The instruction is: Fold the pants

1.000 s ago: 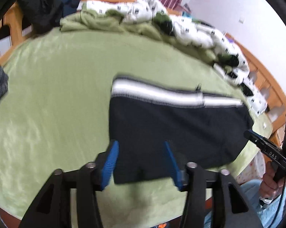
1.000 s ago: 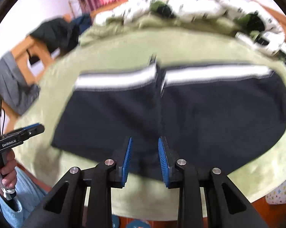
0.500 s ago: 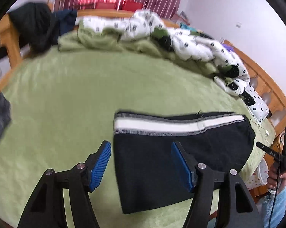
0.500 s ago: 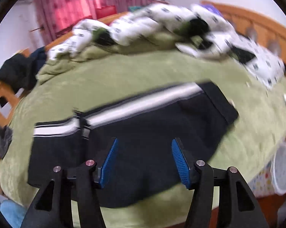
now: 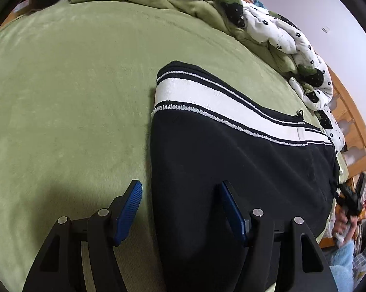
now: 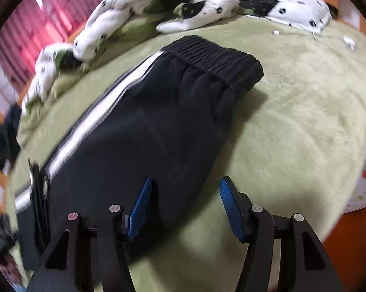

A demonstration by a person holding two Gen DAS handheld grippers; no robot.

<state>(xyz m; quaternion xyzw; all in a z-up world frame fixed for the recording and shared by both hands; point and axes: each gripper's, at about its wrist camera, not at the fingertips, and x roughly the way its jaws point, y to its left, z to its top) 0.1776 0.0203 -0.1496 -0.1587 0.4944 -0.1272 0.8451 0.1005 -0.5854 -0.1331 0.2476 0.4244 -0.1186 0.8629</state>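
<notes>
Black pants (image 5: 231, 165) with a white side stripe lie folded flat on the green bed cover (image 5: 68, 92). My left gripper (image 5: 180, 187) is open, low over the pants' left end, its fingers straddling the left edge. In the right wrist view the pants (image 6: 144, 126) show their black elastic waistband (image 6: 214, 60) at the far end. My right gripper (image 6: 185, 187) is open, low over the pants' right near edge. My right gripper also shows small at the far right of the left wrist view (image 5: 350, 197).
A white quilt with black spots (image 5: 275, 31) and a green blanket are heaped along the far side of the bed. A wooden bed frame (image 5: 353, 131) runs on the right. The bed's near edge is close below my right gripper.
Both grippers have opened wider and dropped low toward opposite ends of the pants. The left one moved to the left edge, the right one toward the waistband end.
</notes>
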